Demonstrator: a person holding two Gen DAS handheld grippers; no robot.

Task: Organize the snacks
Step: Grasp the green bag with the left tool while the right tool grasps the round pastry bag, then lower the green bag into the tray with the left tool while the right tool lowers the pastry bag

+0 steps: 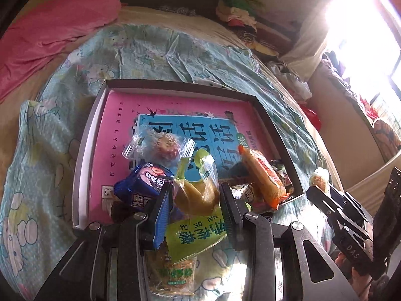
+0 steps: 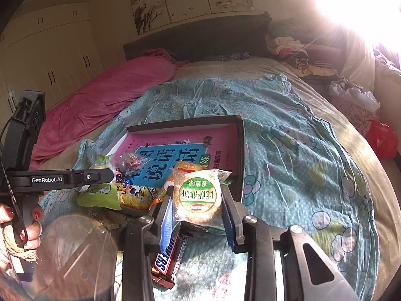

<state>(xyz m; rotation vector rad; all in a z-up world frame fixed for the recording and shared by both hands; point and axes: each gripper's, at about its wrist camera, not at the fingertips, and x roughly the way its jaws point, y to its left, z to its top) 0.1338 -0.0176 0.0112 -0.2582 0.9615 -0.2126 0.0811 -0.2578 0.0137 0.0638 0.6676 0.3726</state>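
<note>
The green-topped pastry packet (image 1: 198,188) sits pinched in the left gripper (image 1: 195,200), lifted just over the near rim of the shallow box (image 1: 85,135). At its 10 o'clock lie a blue cookie pack (image 1: 142,183) and a clear-wrapped sweet (image 1: 160,145); at 2 o'clock, an orange snack bag (image 1: 263,175). The right gripper (image 2: 198,203) clamps a round rice-cake packet (image 2: 198,195); below it, perhaps on the quilt (image 2: 288,138), a Snickers bar (image 2: 168,260).

Place: a home bedroom.
Bed (image 2: 288,130): ahead of the claw, under a cartoon-print sheet.
Pink blanket (image 2: 112,92): far left.
Wardrobe (image 2: 50,57): left wall.
Clothes pile (image 2: 290,45): beyond, by the headboard (image 2: 200,35).
</note>
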